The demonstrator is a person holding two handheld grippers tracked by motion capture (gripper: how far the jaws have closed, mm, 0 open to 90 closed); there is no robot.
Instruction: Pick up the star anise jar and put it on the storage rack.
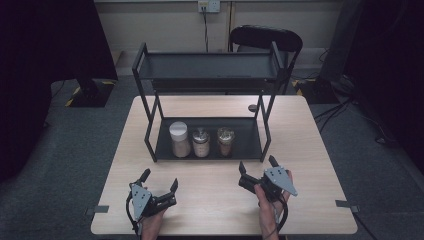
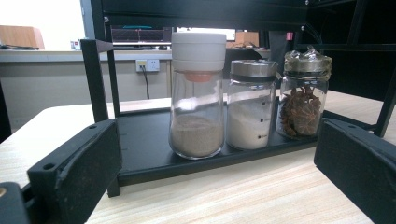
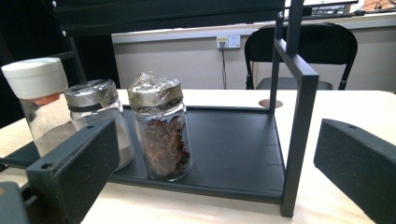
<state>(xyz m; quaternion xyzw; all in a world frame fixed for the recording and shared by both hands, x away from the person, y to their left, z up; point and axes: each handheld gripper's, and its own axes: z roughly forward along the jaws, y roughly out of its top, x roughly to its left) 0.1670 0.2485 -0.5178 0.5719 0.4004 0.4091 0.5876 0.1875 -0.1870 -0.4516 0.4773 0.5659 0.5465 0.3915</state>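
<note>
Fingers point(image 2: 74, 172) spread wide on the left gripper point(image 1: 159, 182), holding nothing. Same on the right gripper point(image 1: 256, 165): wide apart, nothing held. Both low, near the table's point(image 1: 310, 150) front edge, aimed at the rack point(image 1: 150, 135), probably ready to reach in. On the rack's bottom shelf, three jars in a row: white-lid jar point(image 2: 196, 93) leftmost, silver-lid jar point(image 2: 251, 103) in the middle, star-spice jar point(image 3: 161, 131) rightmost, close together, so easy to bump. Top shelf point(image 1: 210, 67) bare.
</note>
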